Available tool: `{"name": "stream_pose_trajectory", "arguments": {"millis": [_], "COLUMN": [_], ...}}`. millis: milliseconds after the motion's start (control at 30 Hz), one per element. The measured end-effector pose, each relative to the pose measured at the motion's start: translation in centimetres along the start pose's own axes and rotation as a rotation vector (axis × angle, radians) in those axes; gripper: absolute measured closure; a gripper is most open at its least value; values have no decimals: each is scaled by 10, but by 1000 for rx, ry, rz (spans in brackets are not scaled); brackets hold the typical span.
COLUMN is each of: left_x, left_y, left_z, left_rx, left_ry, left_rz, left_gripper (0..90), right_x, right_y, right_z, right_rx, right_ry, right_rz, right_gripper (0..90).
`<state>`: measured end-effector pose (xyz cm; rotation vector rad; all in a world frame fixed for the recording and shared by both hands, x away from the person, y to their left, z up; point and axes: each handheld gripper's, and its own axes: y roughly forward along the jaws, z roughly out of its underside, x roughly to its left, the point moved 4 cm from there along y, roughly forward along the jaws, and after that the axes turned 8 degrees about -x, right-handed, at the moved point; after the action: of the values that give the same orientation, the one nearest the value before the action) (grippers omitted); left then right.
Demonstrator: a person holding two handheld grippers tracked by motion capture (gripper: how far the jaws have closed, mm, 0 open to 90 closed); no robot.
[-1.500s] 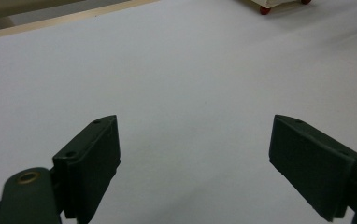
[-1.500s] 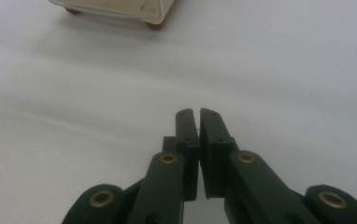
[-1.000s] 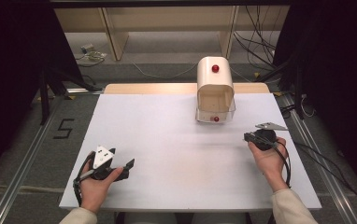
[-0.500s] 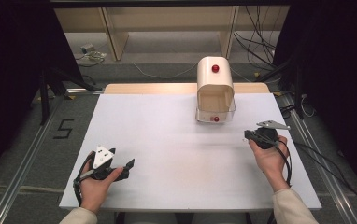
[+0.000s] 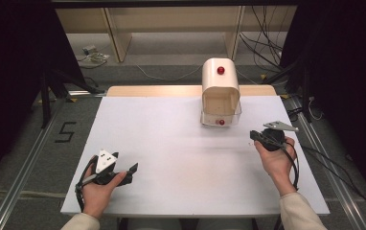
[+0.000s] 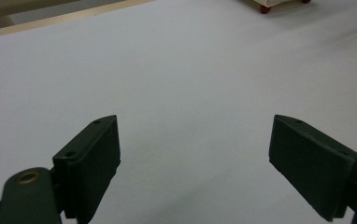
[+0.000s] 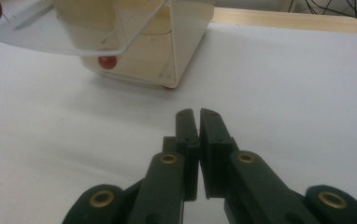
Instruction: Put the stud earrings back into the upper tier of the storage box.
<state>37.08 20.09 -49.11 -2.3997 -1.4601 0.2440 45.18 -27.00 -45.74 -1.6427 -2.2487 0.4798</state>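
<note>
Cream-coloured box [image 5: 220, 91] with a rounded top, a red knob [image 5: 220, 70] above and another low on its open front, stands on the white table [image 5: 171, 143] at one o'clock. Right gripper [image 5: 254, 135], jaws pressed together and empty, lies nearest it; left gripper [image 5: 132, 168] gapes wide at seven o'clock.

The white table [image 5: 171, 158] is left bare across its wide middle, so passage is allowed there. One obstacle is found: a cream box [image 5: 221, 91] with red knobs, set at the far edge. Its clear flap [image 7: 50, 35], perhaps raised, is seen overhanging the front.
</note>
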Motion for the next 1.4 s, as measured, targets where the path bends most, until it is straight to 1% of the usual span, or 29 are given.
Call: {"name": "stream_pose_trajectory", "arguments": {"millis": [667, 1300, 1400], "left_x": [0, 0, 0], "left_y": [0, 0, 0], "left_z": [0, 0, 0], "left_rx": [1, 2, 2], "left_ry": [-2, -1, -2], "left_rz": [0, 1, 1], "left_gripper": [162, 162, 162], "right_x": [7, 8, 8], "right_y": [-1, -3, -3], "right_z": [-16, -28, -29], "right_rx": [-39, -70, -72], "right_ry": [-4, -6, 1], "right_rz": [-16, -17, -18], "right_gripper": [873, 873, 873]}}
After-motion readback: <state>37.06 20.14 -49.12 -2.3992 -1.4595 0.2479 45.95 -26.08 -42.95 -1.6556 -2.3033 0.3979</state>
